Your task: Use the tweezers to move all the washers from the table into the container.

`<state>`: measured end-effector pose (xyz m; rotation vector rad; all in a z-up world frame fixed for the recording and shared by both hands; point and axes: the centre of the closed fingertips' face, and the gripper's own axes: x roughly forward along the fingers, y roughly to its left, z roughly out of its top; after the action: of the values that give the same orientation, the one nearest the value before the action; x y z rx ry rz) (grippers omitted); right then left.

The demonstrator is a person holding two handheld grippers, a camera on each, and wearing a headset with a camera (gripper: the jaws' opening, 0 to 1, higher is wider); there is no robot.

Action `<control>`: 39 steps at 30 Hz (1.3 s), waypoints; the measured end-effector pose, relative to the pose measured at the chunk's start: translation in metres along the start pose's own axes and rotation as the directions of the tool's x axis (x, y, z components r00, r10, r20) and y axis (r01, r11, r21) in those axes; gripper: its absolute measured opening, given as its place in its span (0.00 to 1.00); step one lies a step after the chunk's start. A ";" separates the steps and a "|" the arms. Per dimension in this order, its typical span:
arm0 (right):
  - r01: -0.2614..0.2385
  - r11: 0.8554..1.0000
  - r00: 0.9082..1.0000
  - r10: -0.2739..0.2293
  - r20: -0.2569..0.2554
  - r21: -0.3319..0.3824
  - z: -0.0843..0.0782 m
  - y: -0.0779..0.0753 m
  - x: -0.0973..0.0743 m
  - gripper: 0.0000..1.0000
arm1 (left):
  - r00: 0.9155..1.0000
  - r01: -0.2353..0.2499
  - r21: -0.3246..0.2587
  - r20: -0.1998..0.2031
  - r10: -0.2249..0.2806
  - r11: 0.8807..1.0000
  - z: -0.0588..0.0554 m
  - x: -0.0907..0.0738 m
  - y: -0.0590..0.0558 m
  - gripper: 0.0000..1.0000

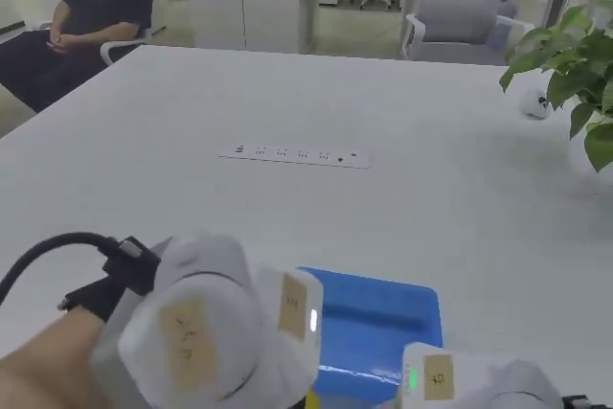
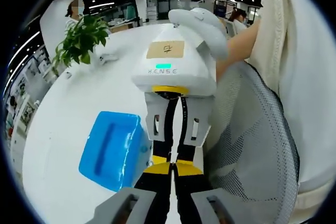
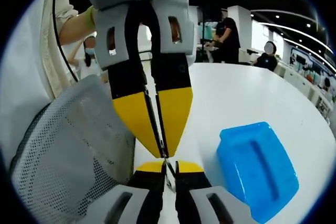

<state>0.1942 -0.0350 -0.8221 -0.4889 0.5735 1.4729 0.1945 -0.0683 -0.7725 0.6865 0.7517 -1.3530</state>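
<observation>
Meeting tip to tip, the left hand-held gripper (image 3: 161,148) and right hand-held gripper (image 2: 173,153) are pinched shut on thin metal tweezers (image 3: 167,177) beside the blue plastic container (image 3: 257,166); washer moving is judged unstarted.

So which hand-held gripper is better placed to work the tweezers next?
Left, probably: the tweezers run lengthwise between the left hand-held gripper's jaws, while the right hand-held gripper pinches only their tip.

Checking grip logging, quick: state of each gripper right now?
Left gripper: closed, pinching what look like thin metal tweezers.
Right gripper: closed on the same tweezers, tip to tip with the left.
</observation>
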 end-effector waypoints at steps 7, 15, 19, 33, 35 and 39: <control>0.015 1.000 1.000 -0.014 -0.021 0.025 0.000 -0.002 0.004 0.02 | 0.986 -0.071 -0.123 0.142 0.088 0.990 -0.005 0.006 0.008 0.07; 0.080 0.993 0.995 -0.085 0.057 0.087 0.001 -0.009 0.002 0.01 | 0.855 -0.192 -0.520 0.329 0.402 0.832 -0.021 -0.024 0.033 0.65; 0.095 0.983 0.991 -0.108 0.078 0.156 -0.001 -0.014 -0.002 0.00 | 0.765 -0.243 -0.635 0.339 0.548 0.733 -0.037 -0.044 0.035 0.71; 0.061 0.863 0.939 -0.220 0.265 0.501 0.016 -0.044 -0.041 0.01 | 0.552 -0.430 -0.705 0.289 0.782 0.564 -0.055 -0.074 0.038 0.87; 0.056 0.850 0.929 -0.237 0.285 0.523 0.021 -0.050 -0.051 0.01 | 0.543 -0.401 -0.710 0.325 0.774 0.579 -0.047 -0.073 0.036 0.91; 0.078 0.838 0.909 -0.282 0.306 0.540 0.030 -0.065 -0.070 0.01 | 0.552 -0.450 -0.667 0.315 0.772 0.594 -0.046 -0.071 0.033 0.92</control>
<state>0.2603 -0.0737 -0.7574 0.1653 0.5689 1.1219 0.2194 0.0133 -0.7428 0.0370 0.2585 -0.5380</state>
